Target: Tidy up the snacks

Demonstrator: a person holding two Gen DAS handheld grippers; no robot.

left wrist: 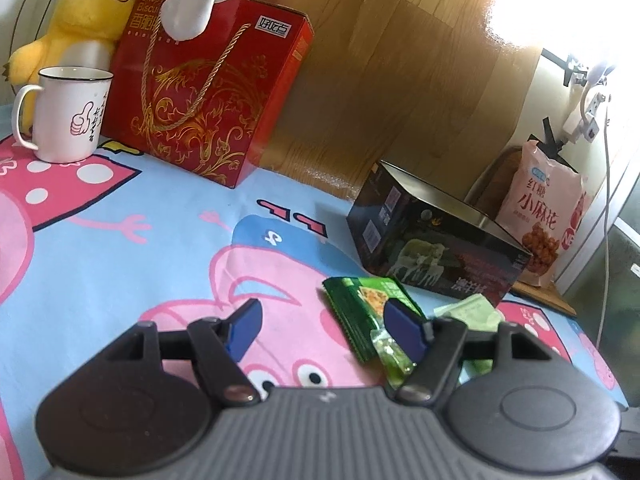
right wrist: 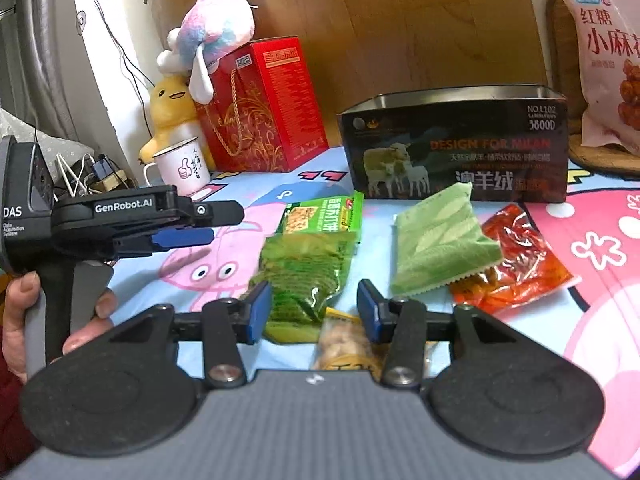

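Glossy green film is covering the biscuit packet [right wrist: 308, 256], which is lying flat on the cartoon-print cloth [left wrist: 120, 248] just ahead of the right gripper [right wrist: 314, 310]. That gripper's blue pads are standing wide apart and gripping nothing. A clear pack of pale snacks [right wrist: 344, 344] is lying low between them. A pale green sachet [right wrist: 440, 240] is overlapping a crinkled red-orange packet [right wrist: 520, 260] to the right. Behind them, an open rectangular black tin [right wrist: 456, 148] is standing upright. The left gripper [left wrist: 324, 328] is likewise spread open and empty, with bare cloth lying beneath it. A red gift box [left wrist: 208, 96] and enamel mug [left wrist: 68, 112] are occupying the far-left edge.
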